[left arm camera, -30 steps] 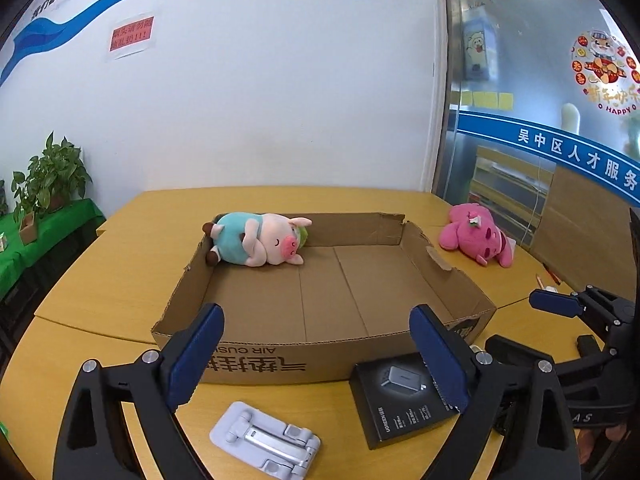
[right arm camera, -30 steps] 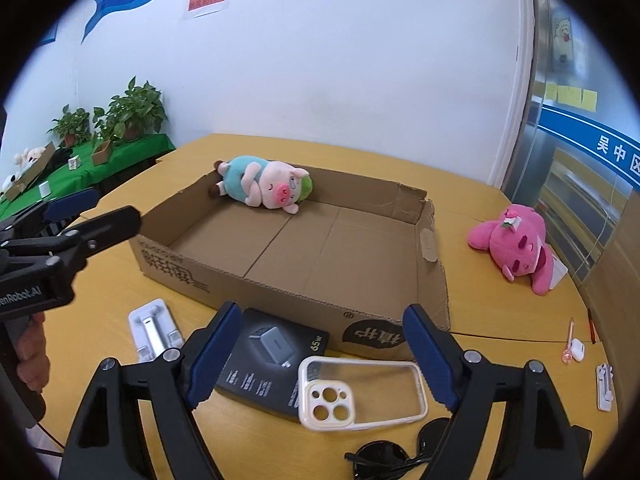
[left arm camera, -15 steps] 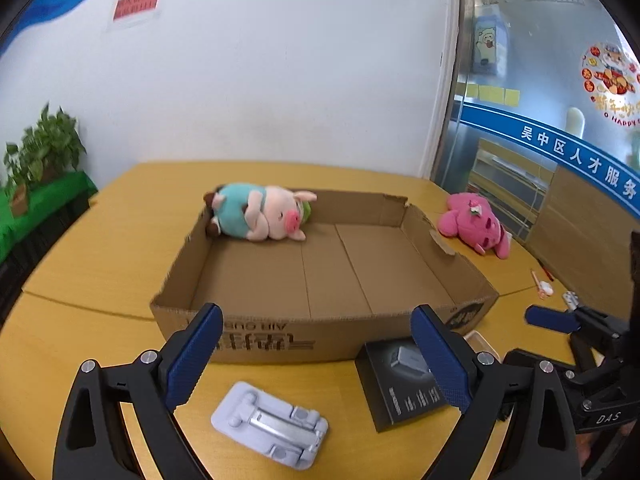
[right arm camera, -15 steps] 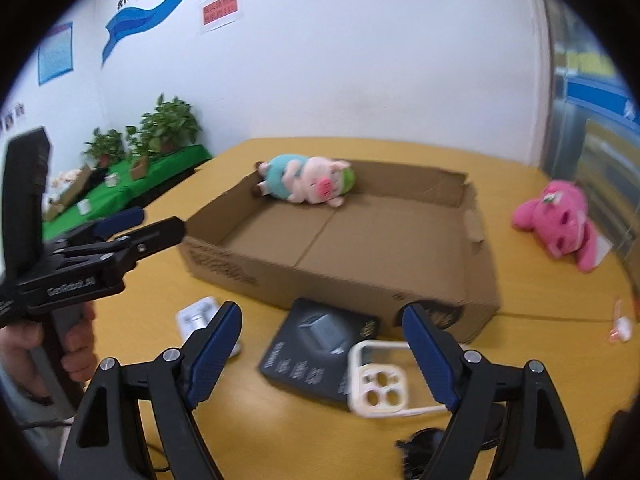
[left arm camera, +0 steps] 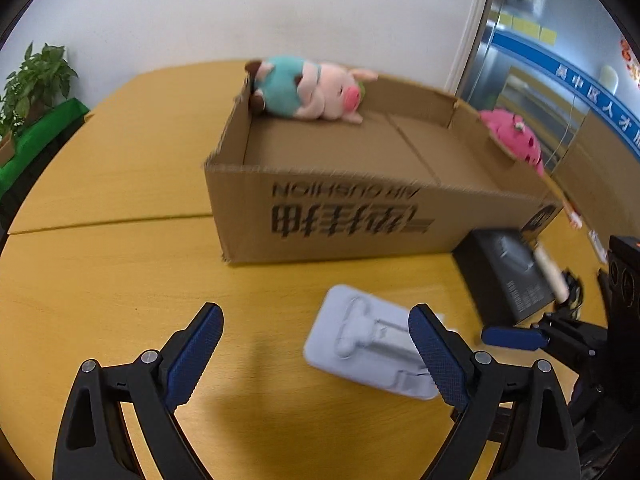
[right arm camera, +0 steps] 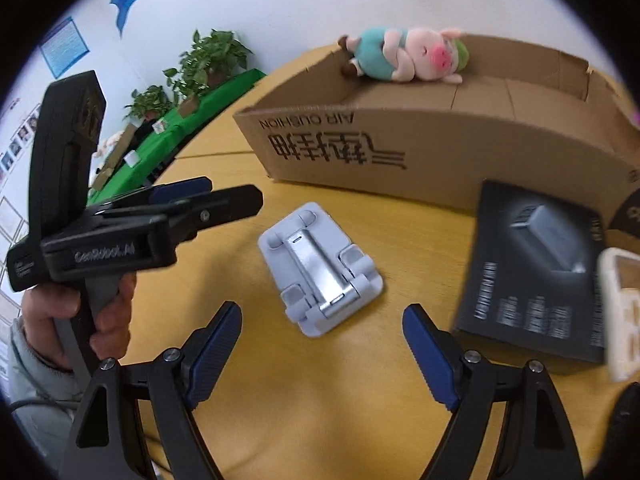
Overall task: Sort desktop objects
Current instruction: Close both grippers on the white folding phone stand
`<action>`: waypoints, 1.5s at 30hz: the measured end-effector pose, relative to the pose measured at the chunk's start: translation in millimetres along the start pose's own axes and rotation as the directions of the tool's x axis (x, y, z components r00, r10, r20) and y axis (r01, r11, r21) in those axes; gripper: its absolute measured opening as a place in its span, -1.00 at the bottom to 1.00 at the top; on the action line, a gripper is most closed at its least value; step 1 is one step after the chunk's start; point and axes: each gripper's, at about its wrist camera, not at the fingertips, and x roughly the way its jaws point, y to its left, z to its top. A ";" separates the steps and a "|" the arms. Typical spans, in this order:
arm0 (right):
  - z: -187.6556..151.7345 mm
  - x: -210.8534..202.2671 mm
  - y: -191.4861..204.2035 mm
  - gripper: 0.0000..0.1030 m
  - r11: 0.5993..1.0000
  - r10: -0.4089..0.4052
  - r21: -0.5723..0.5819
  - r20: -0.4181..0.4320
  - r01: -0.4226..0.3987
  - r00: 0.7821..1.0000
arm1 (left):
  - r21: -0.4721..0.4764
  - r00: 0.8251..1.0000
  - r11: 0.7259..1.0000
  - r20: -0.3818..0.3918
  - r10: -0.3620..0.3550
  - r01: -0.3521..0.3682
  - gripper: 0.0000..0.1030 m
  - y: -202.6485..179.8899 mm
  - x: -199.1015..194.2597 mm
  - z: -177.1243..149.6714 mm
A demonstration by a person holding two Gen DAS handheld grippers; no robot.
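In the right wrist view, at the far left, a hand [right arm camera: 76, 316] in a grey sleeve grips the matte black plastic handle of the left gripper [right arm camera: 192, 194], seen side-on there; the left wrist view shows its ribbed blue pads spread wide with nothing between them. Behind it, upper left, leafy potted plants [right arm camera: 208, 60] stand on a green cloth. At centre lies a folded phone stand [right arm camera: 320, 268], pale grey plastic with rounded corners and a brushed metal arm, flat on the smooth yellow wooden table [right arm camera: 328, 392], just ahead of the right gripper [right arm camera: 322, 328], whose textured blue pads also stand well apart and empty. Above, a shallow corrugated cardboard box [right arm camera: 400, 148] with printed black lettering holds a soft plush pig [right arm camera: 404, 54] in its far corner. Lower right, a flat matte black charger box [right arm camera: 532, 268] lies before the carton, and a cream phone case [right arm camera: 624, 312] overlaps its right edge.
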 end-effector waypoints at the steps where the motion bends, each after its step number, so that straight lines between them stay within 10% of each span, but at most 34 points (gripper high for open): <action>1: 0.6 7.4 0.3 0.57 1.000 -0.010 0.007 -0.011 0.010 1.000 | 0.003 1.000 1.000 -0.022 -0.001 0.001 0.80 2.2 6.7 -0.1; 11: -13.3 17.6 7.9 0.27 0.993 -0.103 -0.059 0.045 0.106 0.994 | 0.060 0.981 0.988 -0.142 -0.136 0.146 -0.07 -4.1 25.4 -12.5; 21: -28.7 -0.6 -11.7 -0.74 0.992 -0.086 -0.091 0.029 0.089 0.996 | 0.097 0.966 0.980 -0.209 -0.152 0.175 0.00 -32.8 28.3 -29.2; 24: -30.3 -5.4 -25.8 -0.64 0.999 -0.047 -0.026 0.023 0.047 0.999 | 0.088 0.970 0.984 -0.203 -0.134 0.155 0.12 -40.8 33.5 -26.5; 28: -27.1 -7.0 -24.9 0.13 0.999 0.039 0.029 0.045 -0.041 0.998 | 0.011 0.969 0.986 -0.188 -0.162 0.167 0.12 -33.3 36.6 -20.9; 30: -25.3 -6.9 -16.6 0.21 0.999 0.033 0.013 0.072 -0.034 0.997 | -0.022 0.967 0.984 -0.182 -0.176 0.175 0.12 -27.6 36.4 -19.4; 45: -14.0 13.6 -15.5 -0.37 0.991 -0.116 0.073 0.102 0.109 0.988 | -0.030 0.975 0.986 -0.143 -0.168 0.165 -0.32 -27.3 33.8 -26.4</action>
